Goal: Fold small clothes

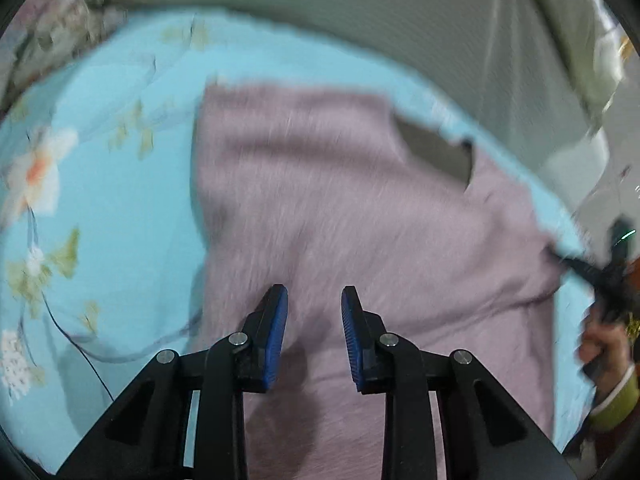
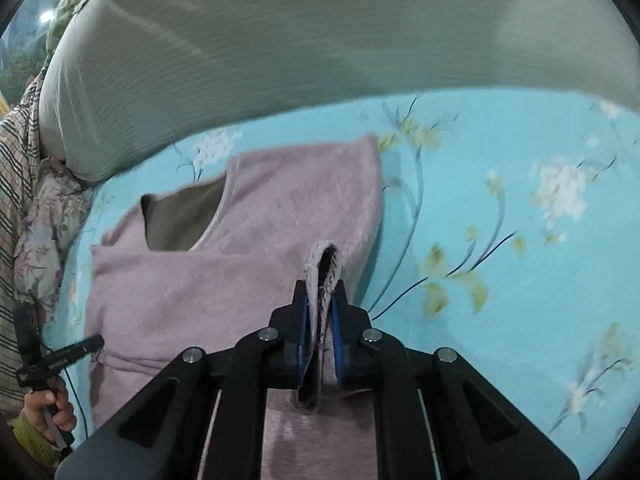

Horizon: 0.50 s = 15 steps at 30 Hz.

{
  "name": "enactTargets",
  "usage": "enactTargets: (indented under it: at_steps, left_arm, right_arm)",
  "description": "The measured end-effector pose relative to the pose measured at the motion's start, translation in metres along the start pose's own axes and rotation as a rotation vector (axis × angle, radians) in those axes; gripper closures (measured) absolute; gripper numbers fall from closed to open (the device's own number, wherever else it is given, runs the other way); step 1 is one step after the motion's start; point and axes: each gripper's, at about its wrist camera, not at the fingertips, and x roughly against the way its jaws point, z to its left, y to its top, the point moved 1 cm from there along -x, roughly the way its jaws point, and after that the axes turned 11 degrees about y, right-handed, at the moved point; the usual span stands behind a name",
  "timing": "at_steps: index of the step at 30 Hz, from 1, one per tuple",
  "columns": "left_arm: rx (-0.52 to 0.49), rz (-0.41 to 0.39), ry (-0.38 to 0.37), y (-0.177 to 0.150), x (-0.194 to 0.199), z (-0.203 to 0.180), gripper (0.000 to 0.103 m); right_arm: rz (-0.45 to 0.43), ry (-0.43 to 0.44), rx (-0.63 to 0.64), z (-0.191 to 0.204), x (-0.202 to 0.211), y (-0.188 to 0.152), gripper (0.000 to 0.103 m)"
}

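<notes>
A: Start at the left. What is there?

B: The left claw point(image 1: 314, 300) hovers over the lower part of a mauve fleece garment point(image 1: 352, 216). Its blue pads point(image 1: 277, 332) stand apart, and nothing is gripped between them; the cloth lies beneath.

A: And where does the garment lie?

B: Spread on a bed with a turquoise flowered sheet point(image 1: 112, 216), its neckline turned toward a grey pillow point(image 2: 280, 48) at the far side. The inside at the neck shows grey.

A: Then the right side?

B: The right claw point(image 2: 320, 300) is clenched on a raised fold of the garment's edge point(image 2: 324, 264), which stands up in a loop between the pads. In the left wrist view that claw sits at the garment's right edge, a hand point(image 1: 604, 352) behind it.

A: Anything blurred?

B: The left view is smeared; fine detail is lost.
</notes>
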Motion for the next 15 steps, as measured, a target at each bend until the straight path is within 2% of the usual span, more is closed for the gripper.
enactTargets:
  at_steps: [1,3,4,7,8,9,11,13,15]
  left_arm:
    - [0.014,0.020,0.010,-0.005,-0.008,0.005,0.084]
    - [0.071,0.005,-0.027,-0.007,-0.006,0.013,0.089]
    - [0.089,0.012,-0.035,-0.007,-0.006,0.017,0.090]
    - [0.078,0.010,-0.019,-0.010,0.000,0.015,0.092]
    - [0.069,0.011,-0.011,-0.012,0.002,0.016,0.092]
    - [0.067,0.013,-0.009,-0.015,0.003,0.017,0.092]
    - [0.076,0.002,-0.009,-0.018,0.013,0.018,0.092]
    - [0.085,-0.048,-0.040,-0.015,0.025,0.011,0.092]
    - [0.091,-0.077,-0.066,-0.010,0.031,0.004,0.090]
  right_arm:
    - [0.016,-0.011,-0.003,-0.003,-0.003,0.000,0.091]
    - [0.098,-0.081,-0.025,-0.016,-0.018,-0.004,0.091]
    - [0.107,-0.112,-0.032,-0.020,-0.019,-0.004,0.091]
    - [0.053,-0.153,-0.044,-0.015,-0.005,-0.001,0.091]
    - [0.011,-0.151,-0.031,-0.006,0.004,0.000,0.091]
    - [-0.029,-0.115,-0.015,0.004,0.012,0.000,0.091]
    - [-0.027,0.001,0.021,0.022,0.011,-0.001,0.090]
    - [0.048,0.078,0.042,0.034,-0.007,-0.006,0.089]
    - [0.133,0.099,0.035,0.035,-0.029,-0.015,0.088]
